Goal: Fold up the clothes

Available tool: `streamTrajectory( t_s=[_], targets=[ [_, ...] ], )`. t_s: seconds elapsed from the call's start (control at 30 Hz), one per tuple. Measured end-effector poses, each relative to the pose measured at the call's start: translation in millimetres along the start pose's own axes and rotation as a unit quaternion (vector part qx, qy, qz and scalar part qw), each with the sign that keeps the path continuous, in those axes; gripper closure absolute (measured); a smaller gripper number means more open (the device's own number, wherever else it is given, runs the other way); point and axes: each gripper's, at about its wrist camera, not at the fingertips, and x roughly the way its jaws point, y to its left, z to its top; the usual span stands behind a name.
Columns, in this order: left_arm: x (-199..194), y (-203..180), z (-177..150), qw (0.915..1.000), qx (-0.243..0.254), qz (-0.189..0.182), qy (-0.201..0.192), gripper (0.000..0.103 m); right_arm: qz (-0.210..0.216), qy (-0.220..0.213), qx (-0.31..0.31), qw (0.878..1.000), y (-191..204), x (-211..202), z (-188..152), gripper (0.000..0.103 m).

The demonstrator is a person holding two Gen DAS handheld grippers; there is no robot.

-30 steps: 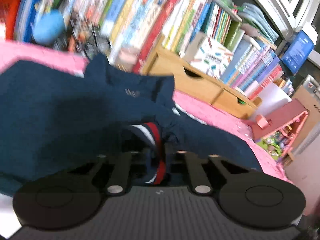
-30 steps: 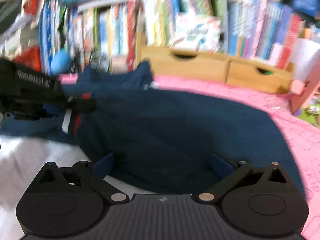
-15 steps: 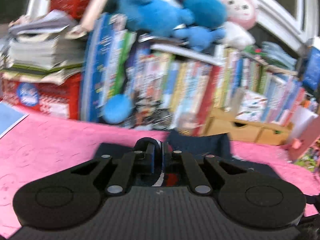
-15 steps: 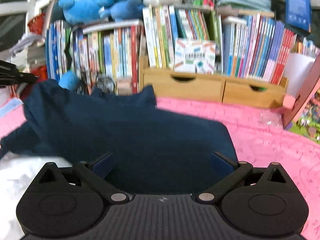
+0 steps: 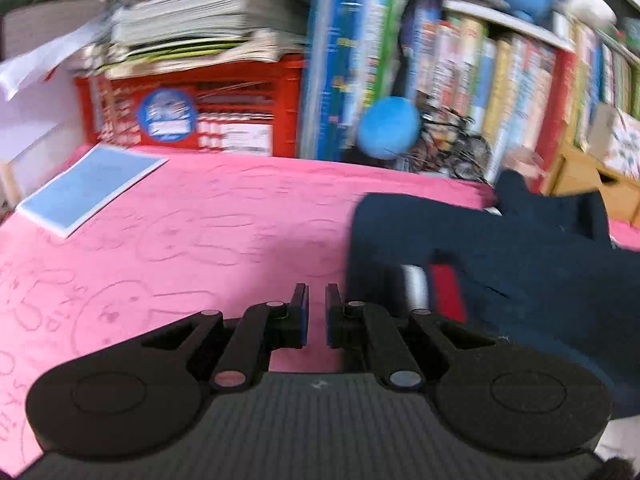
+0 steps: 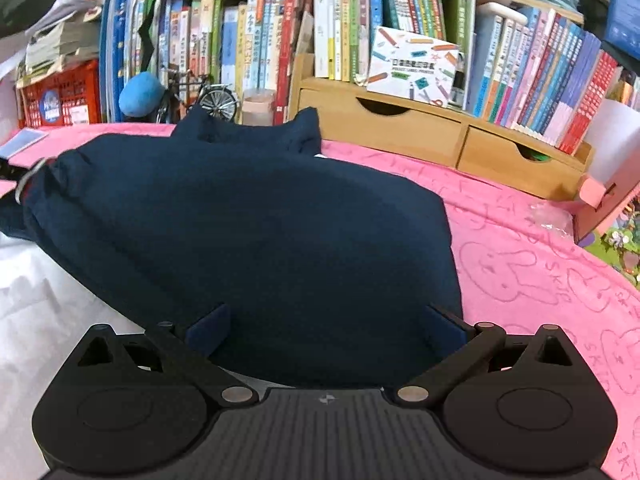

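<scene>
A navy shirt (image 6: 248, 224) lies on the pink cloth, its collar toward the books. Its sleeve cuff with white and red stripes (image 5: 432, 288) lies at the shirt's left side. My left gripper (image 5: 316, 308) is just left of that cuff, over bare pink cloth, its jaws a narrow gap apart and holding nothing. My right gripper (image 6: 326, 324) is wide open over the shirt's near hem, with nothing between the fingers.
A pink cloth with bunny drawings (image 5: 180, 240) covers the table. A blue booklet (image 5: 88, 188) lies at far left. Books, a red crate (image 5: 192, 108), a blue ball (image 5: 386, 128) and wooden drawers (image 6: 432, 132) line the back. White fabric (image 6: 48, 300) lies at near left.
My left gripper held the striped cuff and carried it left; it has now let go and swung left, with the cuff lying on the shirt. My right gripper stayed open.
</scene>
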Motion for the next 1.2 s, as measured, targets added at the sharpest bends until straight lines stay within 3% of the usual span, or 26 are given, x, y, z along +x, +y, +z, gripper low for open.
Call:
streamTrajectory(
  t_s=[0.07, 0.13, 0.2, 0.27, 0.37, 0.43, 0.5, 0.53, 0.6, 0.67, 0.77, 0.83, 0.9, 0.97, 1.03, 1.07, 1.13, 1.17, 1.2],
  targets=[
    [-7.3, 7.6, 2.7, 0.9981, -0.027, -0.056, 0.002, 0.098, 0.002, 0.005, 0.011, 1.000, -4.6, 2.6, -1.4, 0.000],
    [-15.7, 7.5, 1.2, 0.9894, -0.058, -0.131, 0.024, 0.095, 0.001, 0.008, 0.020, 1.000, -5.9, 6.5, -4.0, 0.000],
    [-18.4, 2.5, -3.7, 0.9761, -0.089, -0.189, 0.058, 0.079, -0.002, 0.007, 0.024, 1.000, -3.7, 9.7, -7.1, 0.000],
    [-15.2, -8.4, -10.3, 0.9684, -0.099, -0.212, 0.087, 0.075, -0.007, 0.003, 0.023, 1.000, -0.5, 10.8, -8.7, 0.000],
    [-0.7, -26.4, -23.0, 0.9669, -0.105, -0.202, 0.116, 0.066, -0.011, -0.001, 0.022, 1.000, 1.5, 11.3, -9.5, 0.000],
    [6.0, -33.5, -26.6, 0.9678, -0.120, -0.196, 0.103, 0.055, -0.009, -0.001, 0.024, 1.000, 0.7, 11.7, -9.5, 0.000],
    [10.1, -38.4, -27.8, 0.9665, -0.140, -0.197, 0.088, 0.028, -0.008, -0.001, 0.026, 1.000, 0.1, 12.1, -9.5, 0.000],
    [10.5, -40.6, -27.7, 0.9663, -0.150, -0.191, 0.085, 0.024, -0.009, -0.001, 0.025, 1.000, 0.5, 12.0, -9.5, 0.000],
    [10.4, -45.0, -27.4, 0.9663, -0.169, -0.178, 0.080, 0.022, -0.010, -0.002, 0.024, 1.000, 1.3, 11.8, -9.5, 0.000],
    [5.0, -47.9, -27.7, 0.9715, -0.165, -0.158, 0.063, 0.024, -0.012, -0.003, 0.023, 1.000, 2.1, 11.7, -9.6, 0.000],
    [-1.0, -57.7, -29.5, 0.9912, -0.100, -0.081, 0.033, 0.024, -0.014, -0.004, 0.020, 1.000, 3.3, 11.6, -9.6, 0.000],
    [5.7, -64.9, -29.7, 0.9963, -0.065, -0.038, 0.041, 0.022, -0.014, -0.004, 0.020, 1.000, 3.7, 11.7, -9.7, 0.000],
    [11.3, -67.8, -28.6, 0.9969, -0.058, -0.033, 0.042, 0.008, -0.014, -0.005, 0.020, 1.000, 3.8, 11.9, -9.9, 0.000],
    [16.7, -68.6, -25.0, 0.9954, -0.076, -0.040, 0.043, 0.004, -0.014, -0.006, 0.019, 1.000, 2.8, 12.1, -9.9, 0.000],
    [20.0, -67.7, -22.3, 0.9938, -0.098, -0.041, 0.034, 0.016, -0.013, -0.006, 0.018, 1.000, 2.4, 12.3, -10.0, 0.000],
    [20.8, -67.3, -22.2, 0.9935, -0.102, -0.042, 0.029, 0.042, -0.014, -0.006, 0.019, 1.000, 2.4, 12.3, -10.0, 0.000],
    [20.6, -66.8, -22.1, 0.9930, -0.105, -0.050, 0.021, 0.052, -0.013, -0.006, 0.019, 1.000, 2.8, 12.2, -10.4, 0.000],
    [16.5, -69.3, -21.6, 0.9942, -0.095, -0.049, 0.013, 0.066, -0.013, -0.006, 0.019, 1.000, 3.2, 12.1, -10.6, 0.000],
    [12.5, -71.8, -21.0, 0.9952, -0.085, -0.048, 0.005, 0.073, -0.013, -0.007, 0.018, 1.000, 3.9, 11.8, -10.8, 0.000]
  ],
)
